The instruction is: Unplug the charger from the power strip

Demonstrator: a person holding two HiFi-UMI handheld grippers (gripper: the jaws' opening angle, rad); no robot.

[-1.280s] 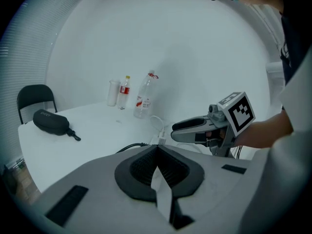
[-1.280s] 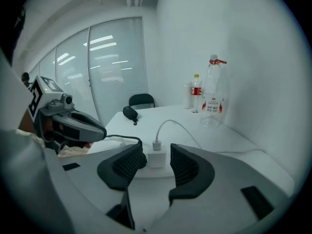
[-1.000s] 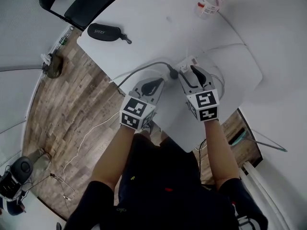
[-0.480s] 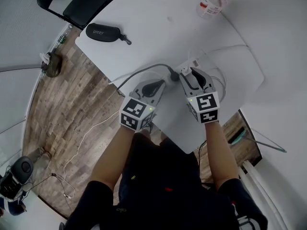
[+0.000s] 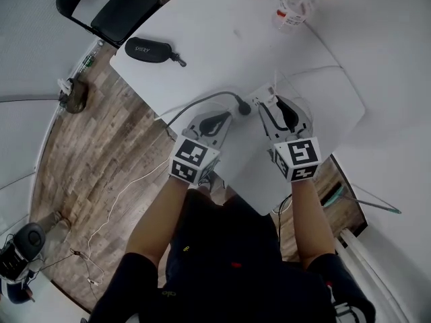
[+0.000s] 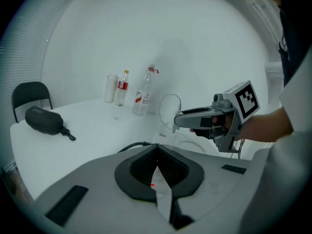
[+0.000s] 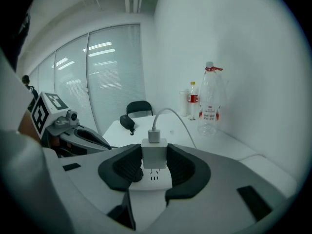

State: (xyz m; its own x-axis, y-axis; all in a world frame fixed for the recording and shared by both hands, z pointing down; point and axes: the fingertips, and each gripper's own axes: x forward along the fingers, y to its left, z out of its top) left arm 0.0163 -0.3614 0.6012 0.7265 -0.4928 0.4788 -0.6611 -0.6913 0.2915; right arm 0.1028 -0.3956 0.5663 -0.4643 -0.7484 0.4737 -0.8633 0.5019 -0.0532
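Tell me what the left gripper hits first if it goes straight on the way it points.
Probably the black cable, which lies on the white table just ahead of the left gripper. Depth is unclear, so it may meet bare tabletop beside the cable instead.

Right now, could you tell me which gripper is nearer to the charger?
Right. The right gripper grips the charger between its jaws, prongs just clear of the strip; the left gripper is apart from it, to its left.
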